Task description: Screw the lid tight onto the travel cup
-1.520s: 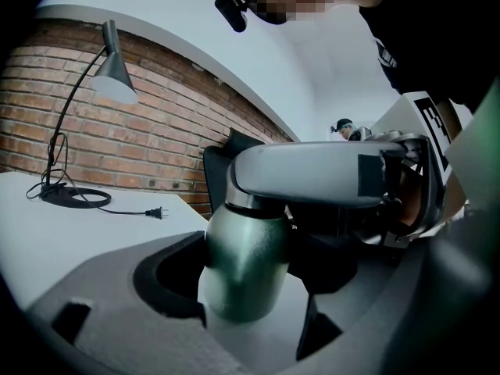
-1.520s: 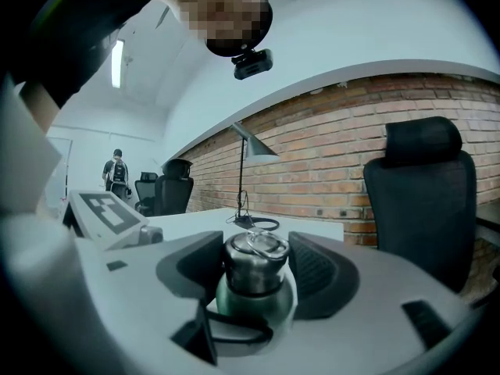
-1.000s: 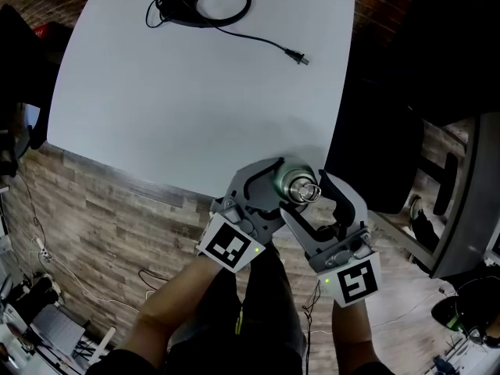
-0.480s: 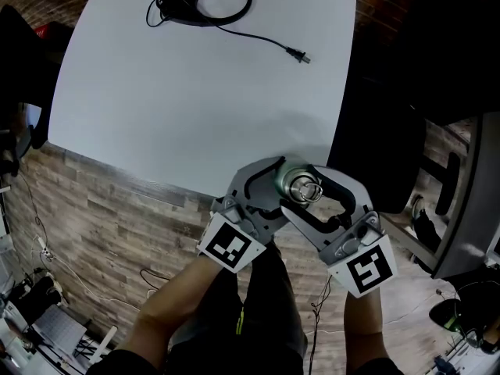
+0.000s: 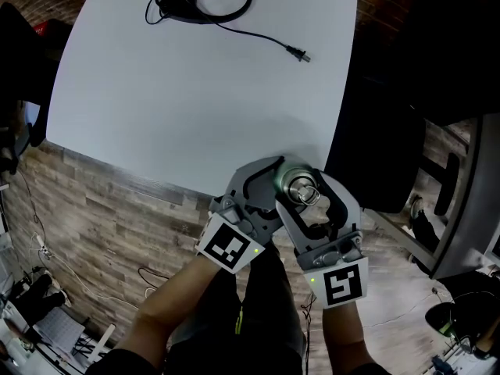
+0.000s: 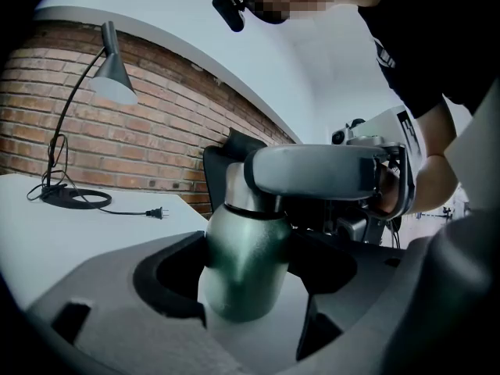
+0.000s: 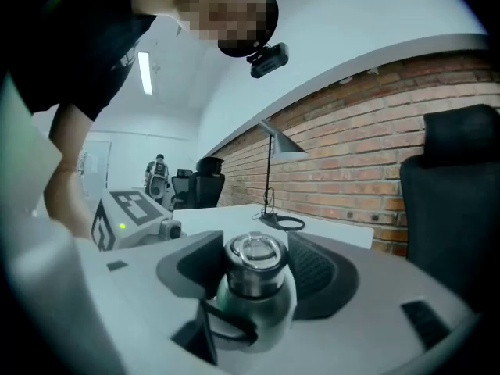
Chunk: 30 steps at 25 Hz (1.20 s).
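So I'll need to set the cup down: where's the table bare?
The table is bare across its middle and left, from the lamp base and its cord down to the near edge. Crowded only round the travel cup by the near right corner.

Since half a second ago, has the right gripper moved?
Yes: the right gripper swung left toward the unmoved left gripper, jaws closing around the lid.
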Each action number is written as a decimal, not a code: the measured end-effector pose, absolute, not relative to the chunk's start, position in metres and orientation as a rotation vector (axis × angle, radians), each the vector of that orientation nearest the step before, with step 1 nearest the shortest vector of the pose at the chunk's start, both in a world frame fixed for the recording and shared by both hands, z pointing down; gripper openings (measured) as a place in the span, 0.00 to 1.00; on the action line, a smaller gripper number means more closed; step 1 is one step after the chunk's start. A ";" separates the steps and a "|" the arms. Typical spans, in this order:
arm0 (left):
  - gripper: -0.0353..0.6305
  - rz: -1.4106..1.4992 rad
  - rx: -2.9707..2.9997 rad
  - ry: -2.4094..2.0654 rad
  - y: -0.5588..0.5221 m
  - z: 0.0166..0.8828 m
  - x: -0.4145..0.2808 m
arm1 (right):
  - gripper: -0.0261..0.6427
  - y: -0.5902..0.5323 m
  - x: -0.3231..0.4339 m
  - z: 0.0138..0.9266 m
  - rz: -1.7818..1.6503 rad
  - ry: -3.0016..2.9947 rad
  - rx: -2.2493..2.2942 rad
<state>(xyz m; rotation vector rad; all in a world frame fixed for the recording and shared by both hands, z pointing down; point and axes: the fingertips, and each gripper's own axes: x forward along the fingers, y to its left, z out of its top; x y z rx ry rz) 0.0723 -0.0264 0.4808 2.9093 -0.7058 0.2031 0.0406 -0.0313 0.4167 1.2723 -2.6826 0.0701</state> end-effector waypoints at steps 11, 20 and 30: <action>0.56 0.203 2.912 -0.723 -0.027 0.481 0.073 | 0.42 -0.033 0.049 0.413 0.035 -2.550 1.748; 0.56 0.202 2.911 -0.743 -0.027 0.481 0.072 | 0.42 -0.032 0.049 0.415 0.038 -2.528 1.789; 0.56 0.195 2.912 -0.742 -0.027 0.481 0.072 | 0.42 -0.031 0.046 0.417 0.049 -2.542 1.688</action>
